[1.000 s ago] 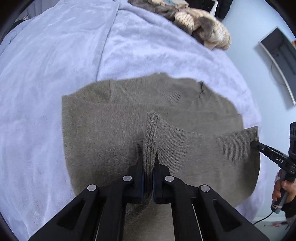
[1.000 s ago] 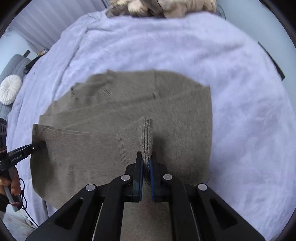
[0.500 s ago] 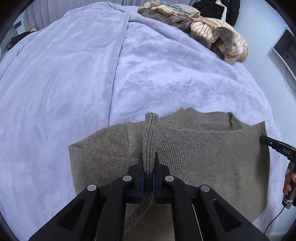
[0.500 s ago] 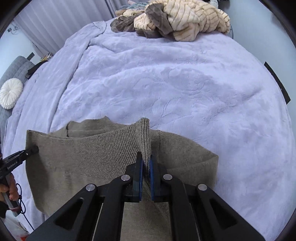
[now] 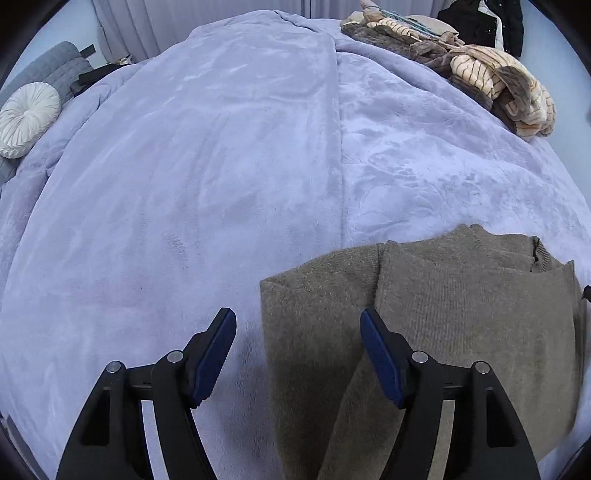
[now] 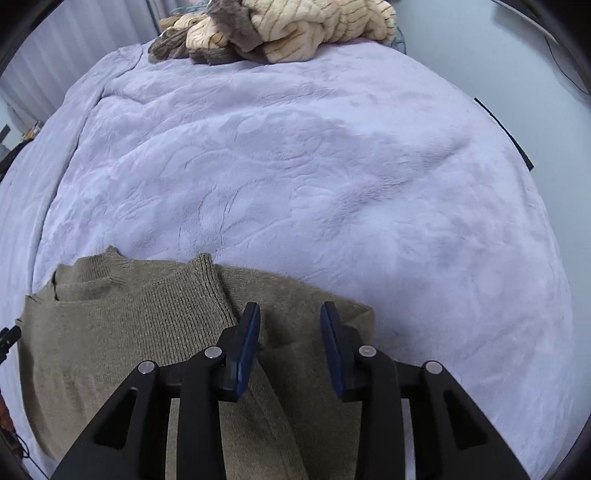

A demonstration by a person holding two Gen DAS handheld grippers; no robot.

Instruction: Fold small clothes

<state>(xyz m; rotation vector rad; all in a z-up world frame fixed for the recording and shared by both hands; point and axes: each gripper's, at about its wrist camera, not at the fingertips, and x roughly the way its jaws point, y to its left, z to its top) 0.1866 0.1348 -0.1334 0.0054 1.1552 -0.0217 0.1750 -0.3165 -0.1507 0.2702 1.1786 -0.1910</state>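
Nearby, both the left gripper [image 5: 297, 332] and right gripper [image 6: 290, 325] gape empty over the folded sweater [image 5: 461, 314], clothes pile [image 6: 288, 33] beyond.

Olive-brown knit sweater [image 5: 461, 314], folded, flat on lavender blanket [image 5: 221, 184]

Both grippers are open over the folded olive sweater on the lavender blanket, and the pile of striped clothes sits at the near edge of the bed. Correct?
Not quite: the pile of striped clothes lies at the far edge, as the right wrist view shows. The rest holds: the left gripper and right gripper have open jaws over the folded sweater on the blanket.
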